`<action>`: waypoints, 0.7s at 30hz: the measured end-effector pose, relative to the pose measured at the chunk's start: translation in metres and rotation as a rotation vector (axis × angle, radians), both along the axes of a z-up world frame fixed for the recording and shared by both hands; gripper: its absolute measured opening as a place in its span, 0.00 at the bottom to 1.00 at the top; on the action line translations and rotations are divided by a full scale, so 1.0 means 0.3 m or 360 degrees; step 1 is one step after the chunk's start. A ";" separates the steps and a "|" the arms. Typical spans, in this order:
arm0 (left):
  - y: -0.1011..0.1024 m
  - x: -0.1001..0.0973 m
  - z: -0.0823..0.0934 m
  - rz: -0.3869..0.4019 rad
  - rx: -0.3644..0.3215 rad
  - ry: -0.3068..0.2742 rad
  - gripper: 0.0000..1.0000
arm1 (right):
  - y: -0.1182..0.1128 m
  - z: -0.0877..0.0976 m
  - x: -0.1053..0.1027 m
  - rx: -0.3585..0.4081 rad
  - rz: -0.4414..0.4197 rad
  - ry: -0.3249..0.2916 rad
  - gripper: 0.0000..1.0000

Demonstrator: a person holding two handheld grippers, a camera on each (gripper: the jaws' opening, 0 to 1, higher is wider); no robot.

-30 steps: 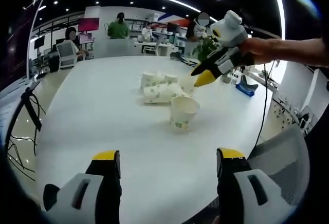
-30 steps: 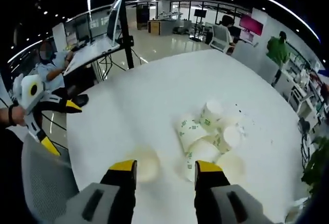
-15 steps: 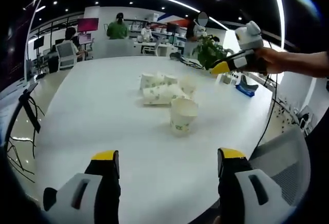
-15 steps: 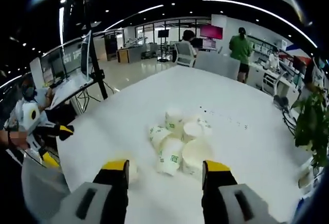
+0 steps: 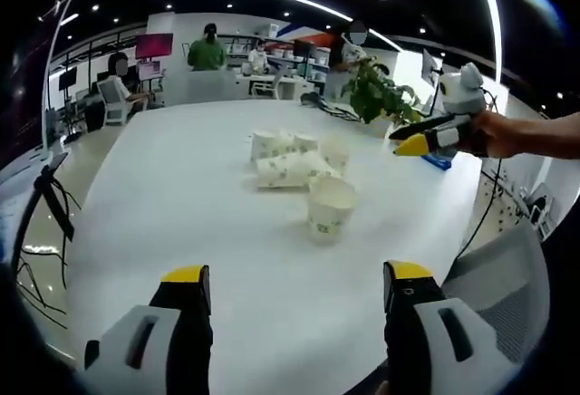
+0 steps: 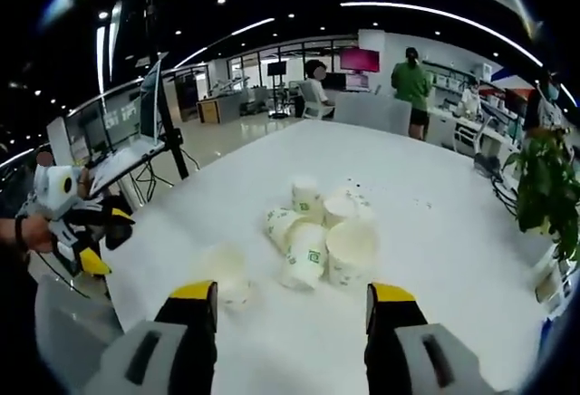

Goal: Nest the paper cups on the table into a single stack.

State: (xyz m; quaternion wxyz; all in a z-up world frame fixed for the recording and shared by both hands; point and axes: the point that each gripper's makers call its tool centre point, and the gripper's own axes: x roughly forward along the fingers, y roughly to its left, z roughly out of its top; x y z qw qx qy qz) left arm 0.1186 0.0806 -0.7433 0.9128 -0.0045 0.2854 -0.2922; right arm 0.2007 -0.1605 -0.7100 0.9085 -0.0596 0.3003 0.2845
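Several white paper cups with green print are on the white round table [image 5: 163, 196]. One cup [image 5: 329, 207] stands upright, nearest to my left gripper [image 5: 296, 277], which is open and empty, well short of it. Behind that cup a heap of cups [image 5: 285, 158] lies on its side. My right gripper [image 5: 444, 132], held in a hand, hovers to the right of the heap. In the right gripper view, my right gripper [image 6: 292, 293] is open and empty; ahead are an upright cup [image 6: 225, 273], another upright cup [image 6: 352, 252] and the lying cups [image 6: 304, 232]. The left gripper [image 6: 82, 227] shows at the left.
A potted plant [image 5: 381, 96] stands beyond the table's far right edge. A grey mesh chair [image 5: 494, 268] sits close by the near right edge. A monitor stand [image 6: 168, 114] and desks with people are behind the table.
My right gripper has drawn back from above the cup heap to the right, away from the cups. The left gripper has barely moved. The cups lie as before.
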 end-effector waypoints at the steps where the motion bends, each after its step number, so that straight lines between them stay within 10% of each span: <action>1: 0.000 0.000 0.001 0.0001 -0.0001 0.0001 0.77 | -0.005 -0.001 0.005 -0.0003 -0.0010 -0.0002 0.66; 21: 0.026 -0.023 -0.008 0.0092 -0.0020 0.0029 0.76 | -0.045 -0.065 0.140 -0.0241 0.0181 0.0009 0.63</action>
